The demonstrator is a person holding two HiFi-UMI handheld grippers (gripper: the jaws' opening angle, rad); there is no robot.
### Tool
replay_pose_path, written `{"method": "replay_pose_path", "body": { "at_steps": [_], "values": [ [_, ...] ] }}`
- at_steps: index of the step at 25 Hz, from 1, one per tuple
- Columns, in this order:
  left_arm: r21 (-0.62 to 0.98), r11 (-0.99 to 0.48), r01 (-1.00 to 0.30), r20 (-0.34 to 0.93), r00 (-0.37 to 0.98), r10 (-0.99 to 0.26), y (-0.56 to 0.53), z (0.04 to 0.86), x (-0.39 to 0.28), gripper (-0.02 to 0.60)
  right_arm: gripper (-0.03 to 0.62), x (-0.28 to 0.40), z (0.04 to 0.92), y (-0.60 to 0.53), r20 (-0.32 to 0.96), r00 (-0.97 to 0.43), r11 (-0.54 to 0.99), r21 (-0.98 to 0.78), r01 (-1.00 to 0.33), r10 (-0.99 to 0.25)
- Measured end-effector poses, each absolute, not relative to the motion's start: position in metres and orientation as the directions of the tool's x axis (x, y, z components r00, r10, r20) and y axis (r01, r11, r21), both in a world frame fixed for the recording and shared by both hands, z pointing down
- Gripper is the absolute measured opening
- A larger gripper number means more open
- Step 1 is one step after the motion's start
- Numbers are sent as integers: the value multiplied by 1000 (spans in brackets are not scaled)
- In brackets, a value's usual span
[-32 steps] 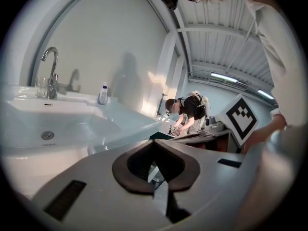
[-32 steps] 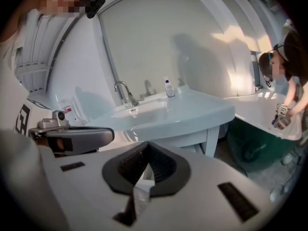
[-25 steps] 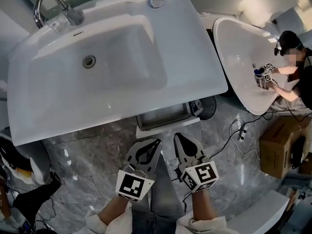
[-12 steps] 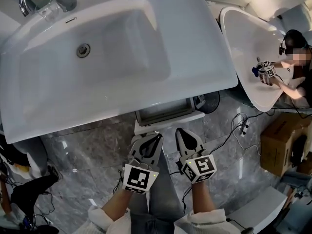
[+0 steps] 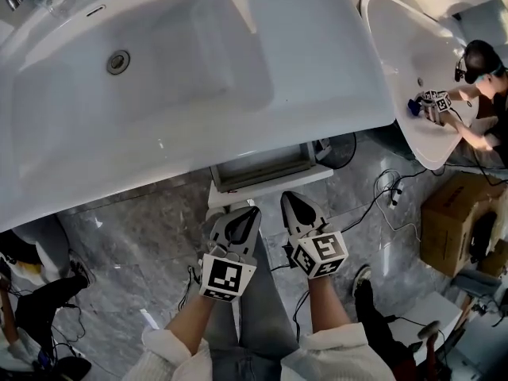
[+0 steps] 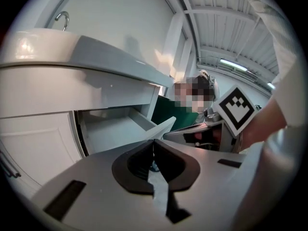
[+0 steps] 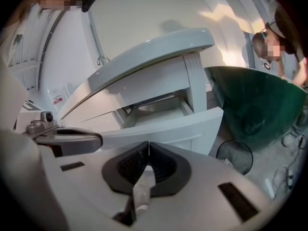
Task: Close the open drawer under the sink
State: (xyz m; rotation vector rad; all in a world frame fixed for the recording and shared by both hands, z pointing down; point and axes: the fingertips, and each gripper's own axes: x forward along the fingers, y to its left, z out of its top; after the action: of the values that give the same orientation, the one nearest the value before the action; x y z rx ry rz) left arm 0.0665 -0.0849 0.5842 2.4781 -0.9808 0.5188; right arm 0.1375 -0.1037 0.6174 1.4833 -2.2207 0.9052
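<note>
The white drawer (image 5: 266, 177) sticks out open from under the white sink (image 5: 333, 94); its front panel (image 5: 270, 190) faces me. Both grippers are held side by side just before that panel. The left gripper (image 5: 252, 210) is shut with nothing in it, its tip close to the panel's left part. The right gripper (image 5: 286, 197) is also shut and empty, its tip at or almost at the panel's edge. In the left gripper view the drawer (image 6: 125, 129) gapes beyond the left gripper (image 6: 154, 141). In the right gripper view the drawer front (image 7: 163, 131) lies just past the right gripper (image 7: 148, 143).
A black round bin (image 5: 341, 151) stands right of the drawer. Cables (image 5: 389, 201) trail over the marble floor. A second white basin (image 5: 413, 70) at the right has another person (image 5: 476, 70) working at it. A cardboard box (image 5: 452, 221) sits at the right; someone's shoes (image 5: 48, 308) at the left.
Both grippers have come a little closer to the drawer front, still shut. The head view has shifted, so the sink fills more of the top.
</note>
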Motion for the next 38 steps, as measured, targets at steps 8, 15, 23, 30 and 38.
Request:
{"method": "replay_pose_path", "body": {
  "at_steps": [8, 15, 23, 30, 38],
  "values": [
    [241, -621, -746, 525, 638, -563, -86, 614, 66, 17, 14, 144, 636, -107, 603, -416, 249, -344, -905, -681],
    [275, -547, -791, 563, 593, -575, -90, 631, 62, 18, 15, 141, 643, -113, 620, -419, 270, -323, -907, -663],
    [285, -494, -822, 565, 560, -606, -99, 631, 56, 17, 15, 138, 640, -118, 622, -402, 282, -287, -916, -672],
    [286, -483, -828, 559, 553, -618, -104, 629, 56, 17, 25, 137, 638, -121, 615, -387, 277, -271, -922, -687],
    [283, -463, -840, 557, 537, -633, -117, 629, 53, 17, 25, 134, 636, -133, 601, -395, 291, -268, -918, -695]
  ]
}}
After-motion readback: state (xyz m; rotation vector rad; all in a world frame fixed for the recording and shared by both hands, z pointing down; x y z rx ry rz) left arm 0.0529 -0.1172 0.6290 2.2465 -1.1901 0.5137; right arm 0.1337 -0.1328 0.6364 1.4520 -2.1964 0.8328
